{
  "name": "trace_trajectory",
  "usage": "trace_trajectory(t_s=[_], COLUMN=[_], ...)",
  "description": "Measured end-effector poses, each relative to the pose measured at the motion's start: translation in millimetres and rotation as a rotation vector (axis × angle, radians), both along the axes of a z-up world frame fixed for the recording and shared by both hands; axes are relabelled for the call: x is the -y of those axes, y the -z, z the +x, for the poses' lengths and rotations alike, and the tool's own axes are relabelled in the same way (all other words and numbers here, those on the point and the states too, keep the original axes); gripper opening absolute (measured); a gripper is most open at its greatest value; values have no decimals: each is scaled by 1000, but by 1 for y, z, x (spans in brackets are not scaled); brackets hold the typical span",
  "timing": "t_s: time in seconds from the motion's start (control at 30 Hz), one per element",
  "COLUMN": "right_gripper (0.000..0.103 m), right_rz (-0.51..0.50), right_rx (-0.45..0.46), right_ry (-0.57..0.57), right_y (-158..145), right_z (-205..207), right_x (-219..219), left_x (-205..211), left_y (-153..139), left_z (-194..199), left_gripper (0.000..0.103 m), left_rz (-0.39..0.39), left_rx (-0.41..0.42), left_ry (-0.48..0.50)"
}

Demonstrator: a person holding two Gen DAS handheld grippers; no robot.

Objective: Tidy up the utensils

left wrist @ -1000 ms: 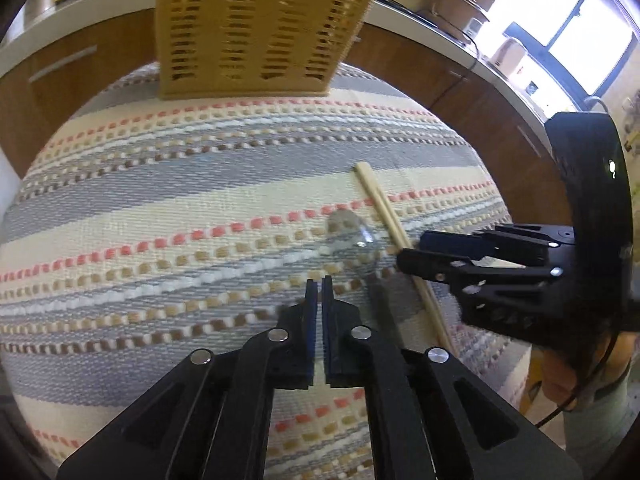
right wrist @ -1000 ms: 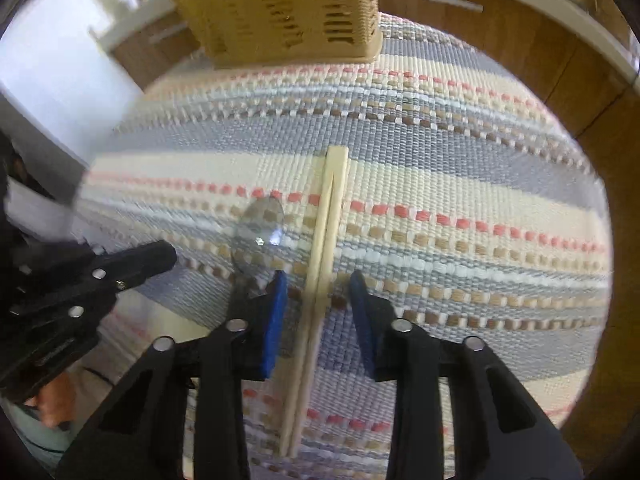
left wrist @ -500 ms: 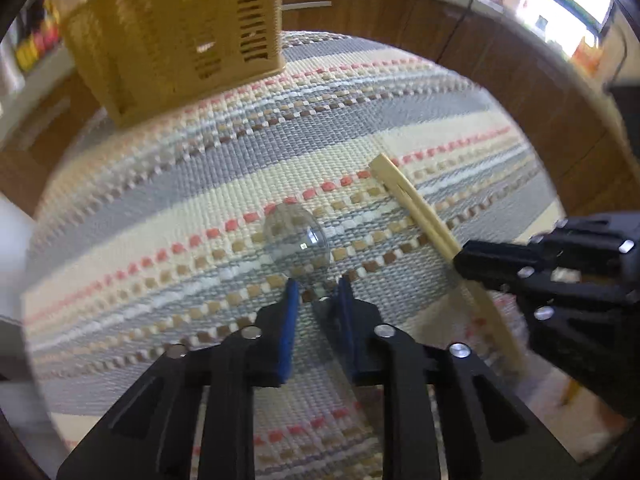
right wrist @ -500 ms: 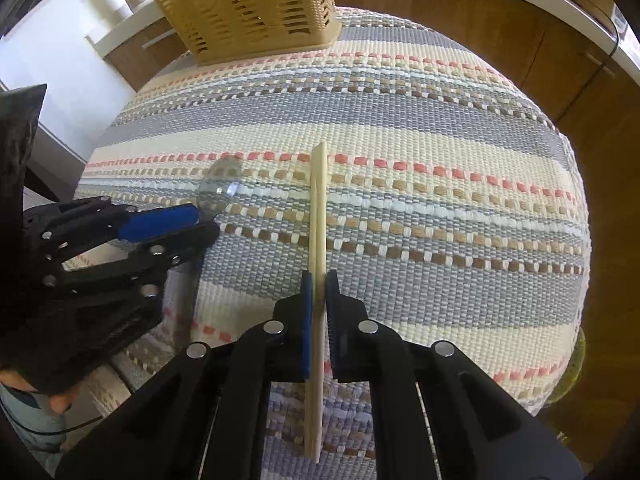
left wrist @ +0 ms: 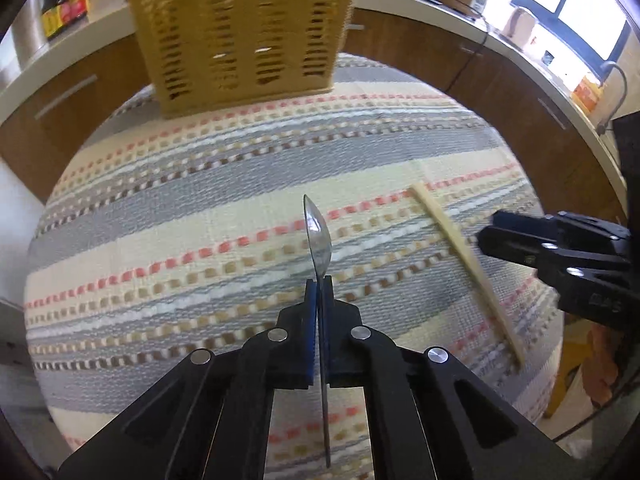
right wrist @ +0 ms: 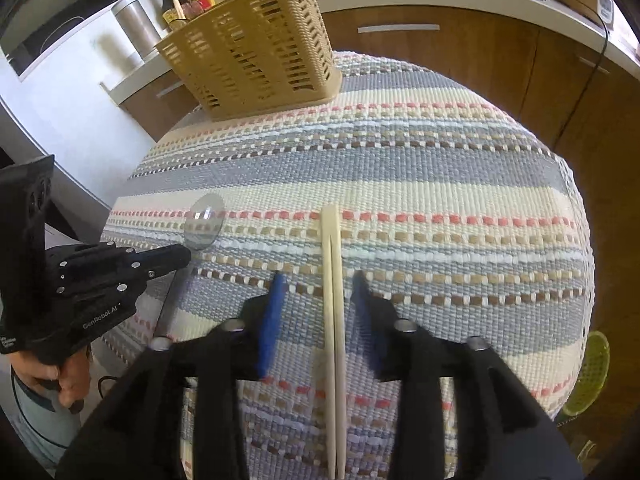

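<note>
The spoon (left wrist: 319,240) stands on edge between the left gripper (left wrist: 319,292) fingers (left wrist: 310,320), its bowl reaching ahead of the tips and its handle running back between them, above the cloth (left wrist: 200,200) that covers the surface. The basket (left wrist: 240,32) sits at the far edge of the cloth, well ahead of both sets of fingers. The chopsticks (right wrist: 334,320) lie side by side on the cloth between the right gripper (right wrist: 318,292) fingers (right wrist: 272,320), apart from either one, their ends reaching ahead of the tips. The chopsticks lie right of the spoon.
</note>
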State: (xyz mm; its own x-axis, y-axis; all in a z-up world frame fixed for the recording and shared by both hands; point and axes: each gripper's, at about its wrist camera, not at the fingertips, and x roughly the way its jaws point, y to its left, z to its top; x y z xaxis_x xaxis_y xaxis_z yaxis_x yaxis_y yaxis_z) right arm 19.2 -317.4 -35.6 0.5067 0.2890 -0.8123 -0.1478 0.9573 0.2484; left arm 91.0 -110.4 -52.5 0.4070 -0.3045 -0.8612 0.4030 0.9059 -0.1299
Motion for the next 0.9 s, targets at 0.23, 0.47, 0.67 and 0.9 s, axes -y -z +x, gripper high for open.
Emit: trace_trajectory(t_s=[0.23, 0.47, 0.67, 0.9], right_gripper=[53, 35, 10, 10], right_rz=[-133, -212, -333, -263], right_rx=[-87, -178, -189, -130], right_ry=[-52, -77, -125, -184], right_y=[14, 24, 26, 10], right_z=[22, 43, 46, 36], right_x=[-25, -32, -59, -74], left_x=[-22, -8, 23, 16], left_y=[4, 9, 14, -10], left_z=[8, 9, 2, -8], left_gripper=[6, 27, 13, 10], left_rz=[23, 105, 253, 171], left_rx=[-25, -47, 4, 96], left_ry=[6, 38, 87, 76])
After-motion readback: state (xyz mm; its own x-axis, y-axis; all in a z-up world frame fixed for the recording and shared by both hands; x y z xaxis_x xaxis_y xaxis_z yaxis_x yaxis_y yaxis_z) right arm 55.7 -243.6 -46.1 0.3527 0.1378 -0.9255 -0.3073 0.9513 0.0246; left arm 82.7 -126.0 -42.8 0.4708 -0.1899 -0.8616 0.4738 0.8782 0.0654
